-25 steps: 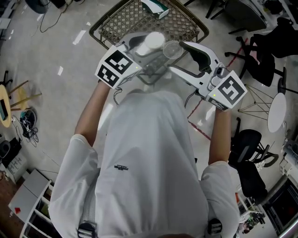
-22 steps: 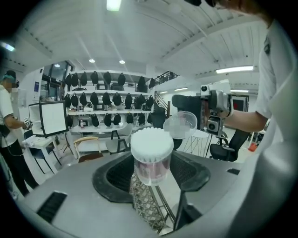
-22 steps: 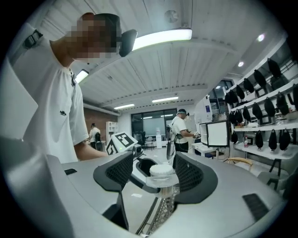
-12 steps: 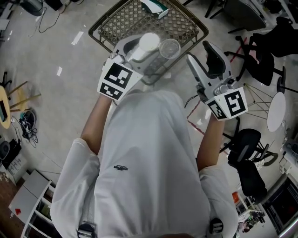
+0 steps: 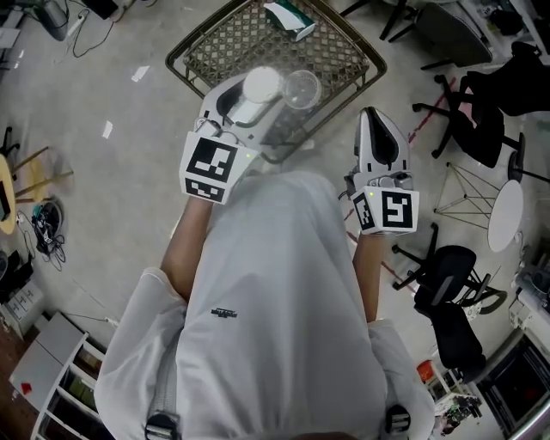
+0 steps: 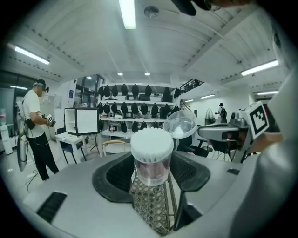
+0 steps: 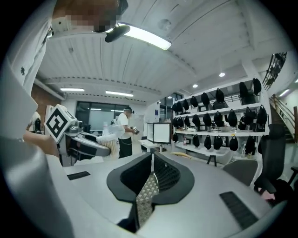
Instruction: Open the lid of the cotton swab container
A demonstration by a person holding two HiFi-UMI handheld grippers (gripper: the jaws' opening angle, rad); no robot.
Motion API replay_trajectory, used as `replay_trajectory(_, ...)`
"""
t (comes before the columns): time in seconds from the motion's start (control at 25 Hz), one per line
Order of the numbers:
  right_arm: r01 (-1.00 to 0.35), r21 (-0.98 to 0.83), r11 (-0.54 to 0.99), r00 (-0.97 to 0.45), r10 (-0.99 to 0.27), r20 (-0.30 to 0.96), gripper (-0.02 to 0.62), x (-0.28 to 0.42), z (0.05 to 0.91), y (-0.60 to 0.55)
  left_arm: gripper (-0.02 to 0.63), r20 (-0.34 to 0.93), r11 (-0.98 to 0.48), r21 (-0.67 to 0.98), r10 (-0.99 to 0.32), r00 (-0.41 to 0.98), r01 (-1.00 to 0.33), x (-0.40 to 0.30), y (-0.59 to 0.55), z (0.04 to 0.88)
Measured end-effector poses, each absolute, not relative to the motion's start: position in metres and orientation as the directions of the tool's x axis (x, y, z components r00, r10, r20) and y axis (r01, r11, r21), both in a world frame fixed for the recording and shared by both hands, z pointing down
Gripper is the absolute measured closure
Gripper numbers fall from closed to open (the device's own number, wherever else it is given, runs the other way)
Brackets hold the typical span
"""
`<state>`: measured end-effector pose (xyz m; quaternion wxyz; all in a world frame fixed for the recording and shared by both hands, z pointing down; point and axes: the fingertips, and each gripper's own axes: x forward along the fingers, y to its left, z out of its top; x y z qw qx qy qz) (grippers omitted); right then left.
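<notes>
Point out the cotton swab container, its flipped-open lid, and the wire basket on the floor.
cotton swab container [image 6: 151, 165], left gripper view, on its clear body below the swab tips.
lid [image 6: 180, 125], left gripper view, on the clear dome.
wire basket [image 5: 249, 43], head view, on bare mesh.

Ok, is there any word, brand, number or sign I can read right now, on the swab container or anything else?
No text can be read in any view.
cotton swab container: no label shows.
shirt print: too small to read.
marker cubes: black-and-white squares only, no letters.
green-and-white box: markings blurred.
</notes>
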<state>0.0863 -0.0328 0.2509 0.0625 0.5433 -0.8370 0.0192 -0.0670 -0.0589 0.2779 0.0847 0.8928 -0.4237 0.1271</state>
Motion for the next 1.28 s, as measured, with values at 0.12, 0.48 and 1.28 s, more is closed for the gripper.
replay_trajectory(0.12,-0.920,0.024,0.391,-0.385,-0.914,0.128,0.584,0.084,0.257,-0.034,0.370,0.276,-0.587,0.057,-0.768,0.578,-0.807,-0.073,-0.058,0.274)
replay_trajectory(0.48,-0.933,-0.008,0.359,-0.355,-0.917,0.184,0.584,0.074,0.274,-0.043,0.370,0.256,-0.541,0.070,-0.803,0.539,-0.838,-0.080,-0.054,0.276)
replay_trajectory(1.28,-0.926,0.010,0.378,-0.372,-0.915,0.156,0.585,0.074,0.263,-0.040,0.370,0.247,-0.552,0.056,-0.800,0.547,-0.832,-0.075,-0.040,0.273)
